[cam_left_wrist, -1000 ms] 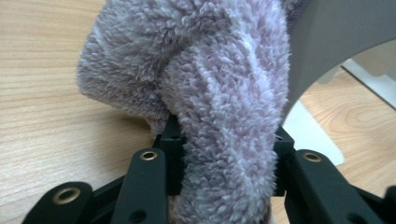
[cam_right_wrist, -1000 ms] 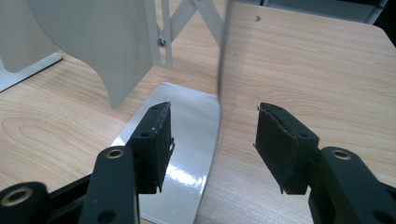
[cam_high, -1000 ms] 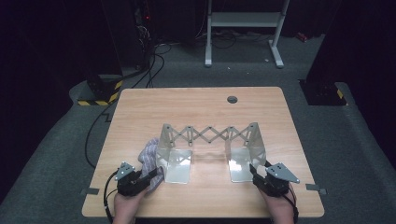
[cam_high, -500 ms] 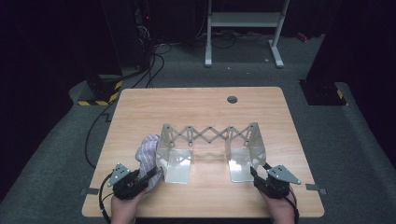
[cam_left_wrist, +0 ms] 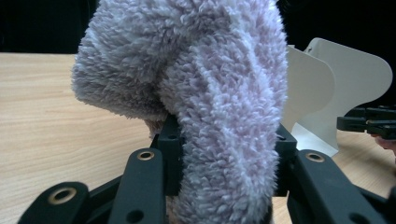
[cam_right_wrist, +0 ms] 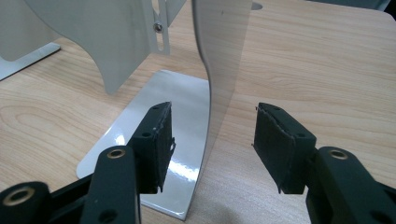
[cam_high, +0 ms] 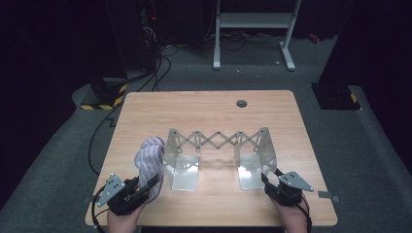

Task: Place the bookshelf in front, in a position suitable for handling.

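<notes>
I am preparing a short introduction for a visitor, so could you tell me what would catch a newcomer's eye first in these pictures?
First, the fluffy lilac-grey sock, clamped between the jaws of the left gripper and standing up at the table's near left. Next, the white metal expanding rack at the table's middle. The right gripper, its jaws open, straddles the rack's upright right end plate without touching it.

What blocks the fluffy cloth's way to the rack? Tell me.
Nothing visible. The fluffy cloth, clamped in the left gripper, hangs just left of the metal rack, with only bare table between them.
</notes>
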`<action>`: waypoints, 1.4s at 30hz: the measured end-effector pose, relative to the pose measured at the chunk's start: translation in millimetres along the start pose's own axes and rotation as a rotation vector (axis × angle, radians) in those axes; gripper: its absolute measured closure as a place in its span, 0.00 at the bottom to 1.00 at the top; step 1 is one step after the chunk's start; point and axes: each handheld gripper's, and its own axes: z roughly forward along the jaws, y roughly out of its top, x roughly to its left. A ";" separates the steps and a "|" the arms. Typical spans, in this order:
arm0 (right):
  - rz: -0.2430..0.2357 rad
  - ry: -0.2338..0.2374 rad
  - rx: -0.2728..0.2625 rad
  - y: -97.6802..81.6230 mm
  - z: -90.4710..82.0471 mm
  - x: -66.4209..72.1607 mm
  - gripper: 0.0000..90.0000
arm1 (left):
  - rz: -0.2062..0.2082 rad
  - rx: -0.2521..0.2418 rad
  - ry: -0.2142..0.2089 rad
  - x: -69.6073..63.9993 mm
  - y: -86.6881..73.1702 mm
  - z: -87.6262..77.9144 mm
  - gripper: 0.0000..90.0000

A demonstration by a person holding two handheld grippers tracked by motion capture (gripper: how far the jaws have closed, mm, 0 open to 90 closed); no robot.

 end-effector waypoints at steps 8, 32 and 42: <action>0.005 -0.005 -0.008 0.6 -2.8 -1.6 0.52 | -0.013 0.001 0.023 3.6 -13.1 3.8 0.67; 0.002 -0.001 -0.004 0.4 -1.3 -0.8 0.52 | 0.019 0.266 0.097 4.3 -55.5 44.3 0.68; 0.003 0.000 0.000 0.2 -0.5 -0.3 0.52 | -0.039 0.247 0.067 7.4 -52.3 43.7 0.68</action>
